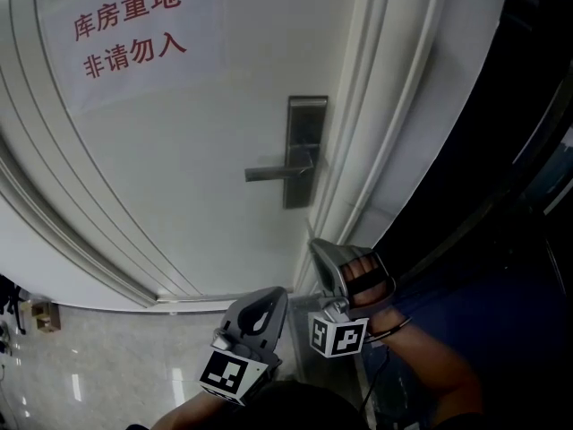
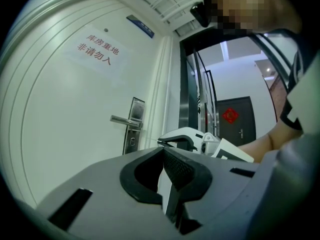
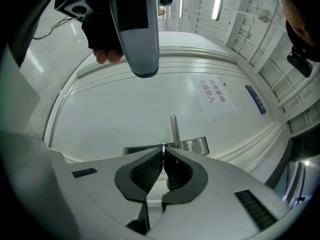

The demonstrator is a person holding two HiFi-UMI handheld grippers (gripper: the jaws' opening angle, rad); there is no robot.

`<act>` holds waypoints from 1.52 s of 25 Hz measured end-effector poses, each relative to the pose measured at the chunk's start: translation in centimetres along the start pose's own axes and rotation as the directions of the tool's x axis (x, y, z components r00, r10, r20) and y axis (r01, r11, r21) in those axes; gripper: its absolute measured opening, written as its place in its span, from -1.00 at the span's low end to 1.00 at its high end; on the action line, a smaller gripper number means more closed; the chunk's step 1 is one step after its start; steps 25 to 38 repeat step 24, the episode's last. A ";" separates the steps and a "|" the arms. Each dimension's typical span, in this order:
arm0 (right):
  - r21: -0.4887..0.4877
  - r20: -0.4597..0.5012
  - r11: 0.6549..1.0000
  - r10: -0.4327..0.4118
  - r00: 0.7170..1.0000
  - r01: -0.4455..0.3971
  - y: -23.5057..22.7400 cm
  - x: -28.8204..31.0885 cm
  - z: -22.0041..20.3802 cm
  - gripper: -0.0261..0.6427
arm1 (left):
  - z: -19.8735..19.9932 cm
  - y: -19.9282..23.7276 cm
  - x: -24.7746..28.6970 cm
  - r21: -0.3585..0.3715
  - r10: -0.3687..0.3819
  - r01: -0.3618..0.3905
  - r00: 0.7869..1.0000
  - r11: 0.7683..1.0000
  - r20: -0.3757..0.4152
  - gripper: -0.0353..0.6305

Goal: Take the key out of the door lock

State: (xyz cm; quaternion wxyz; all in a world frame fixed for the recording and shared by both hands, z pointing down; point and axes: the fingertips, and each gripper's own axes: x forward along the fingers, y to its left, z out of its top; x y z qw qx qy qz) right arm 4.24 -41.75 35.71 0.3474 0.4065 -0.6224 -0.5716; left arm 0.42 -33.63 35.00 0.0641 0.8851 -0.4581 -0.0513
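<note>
One door (image 1: 179, 195) is seen, bearing one paper sign (image 1: 130, 30) and one lock plate (image 1: 304, 115) with one lever handle (image 1: 273, 172). One key (image 3: 163, 146) is pinched edge-on at the tips of the right gripper (image 3: 163, 151), well clear of the lock plate, while the jaws of the left gripper (image 2: 164, 151) are pressed together on nothing. Both grippers are held low, side by side, and pointed up at the door.
</note>
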 end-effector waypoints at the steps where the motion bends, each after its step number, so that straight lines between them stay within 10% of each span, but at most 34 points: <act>1: 0.002 -0.001 1.000 0.004 1.000 -0.004 0.0 -0.2 0.0 -0.86 | 0.0 -0.2 -0.1 0.001 -0.001 0.001 1.000 1.000 0.001 -0.88; 38: 0.013 0.014 0.999 0.044 0.999 -0.045 0.4 -0.2 0.4 -0.86 | 0.9 -0.9 0.3 0.017 -0.028 0.028 1.000 0.999 0.013 -0.88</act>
